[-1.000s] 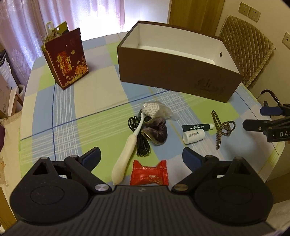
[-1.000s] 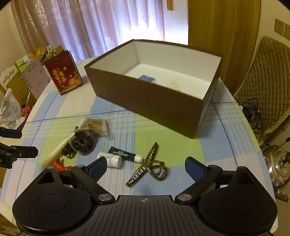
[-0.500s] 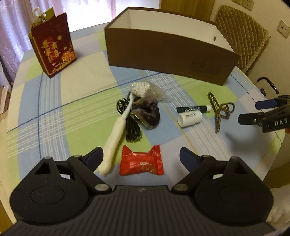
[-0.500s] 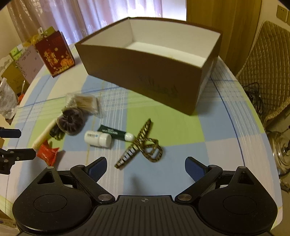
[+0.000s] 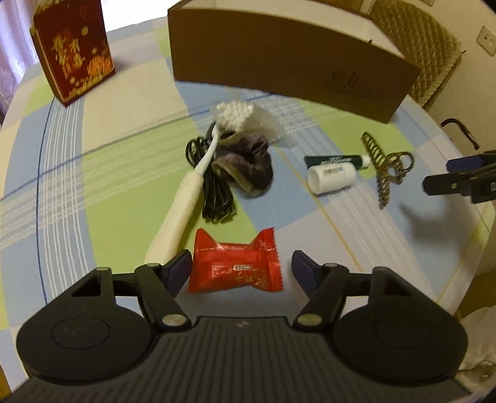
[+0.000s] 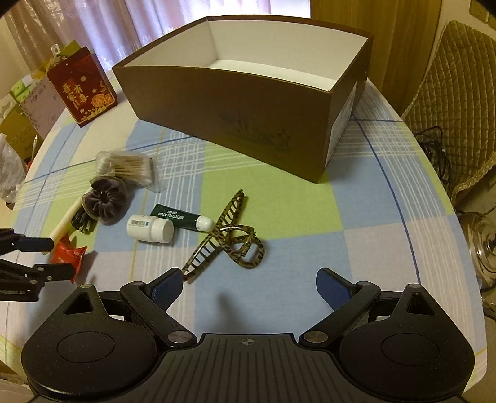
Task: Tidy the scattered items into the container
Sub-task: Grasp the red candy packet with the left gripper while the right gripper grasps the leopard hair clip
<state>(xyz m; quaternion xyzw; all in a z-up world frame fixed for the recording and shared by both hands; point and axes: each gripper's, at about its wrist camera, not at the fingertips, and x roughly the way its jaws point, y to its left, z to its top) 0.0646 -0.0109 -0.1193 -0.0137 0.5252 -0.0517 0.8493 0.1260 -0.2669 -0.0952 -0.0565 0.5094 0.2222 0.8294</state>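
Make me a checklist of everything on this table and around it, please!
Surface: round table under a checked cloth.
Job's things: red candy packet, toothbrush, purple scrunchie, bag of cotton swabs, white pill bottle, green lip balm tube and tortoiseshell hair claw lie loose; brown box stands open behind them.
Clutter: red gift bag upright.
Grippers: left hand-held gripper open around the candy packet, pads not closed on it; right hand-held gripper open, near the hair claw.
Cables: black coiled cable beside the toothbrush; cords by the chair.
Surroundings: quilted chair, curtains.
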